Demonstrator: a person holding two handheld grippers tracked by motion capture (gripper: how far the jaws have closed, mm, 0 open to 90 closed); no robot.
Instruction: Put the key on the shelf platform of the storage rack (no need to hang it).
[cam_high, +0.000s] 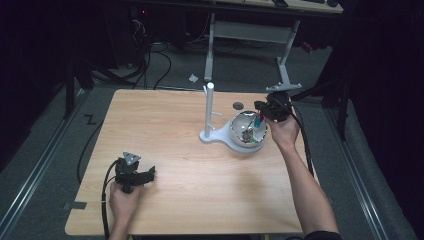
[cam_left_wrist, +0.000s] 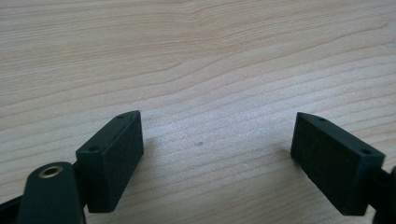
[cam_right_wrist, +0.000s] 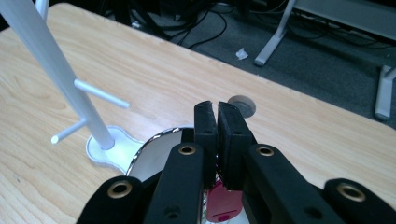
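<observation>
**Right claw down at the bowl, left one parked**

Closest up, black jaws of the right claw (cam_right_wrist: 215, 140) are pressed together, with something pink (cam_right_wrist: 224, 205) showing just beneath them; can't tell if it's pinched or just sitting below. From the high view that claw hangs over the shiny metal bowl (cam_high: 239, 126), which sits on the table (cam_high: 175, 145) right beside the white peg stand (cam_high: 209, 107) and has small colourful bits inside. Left claw (cam_left_wrist: 217, 144) rests on bare wood near the front edge, jaws wide apart, holding nothing.

My read: it's the picking-from-the-bowl step. The next move probably needs a clean lift clear of the rim, then a careful line-up with a peg.
</observation>
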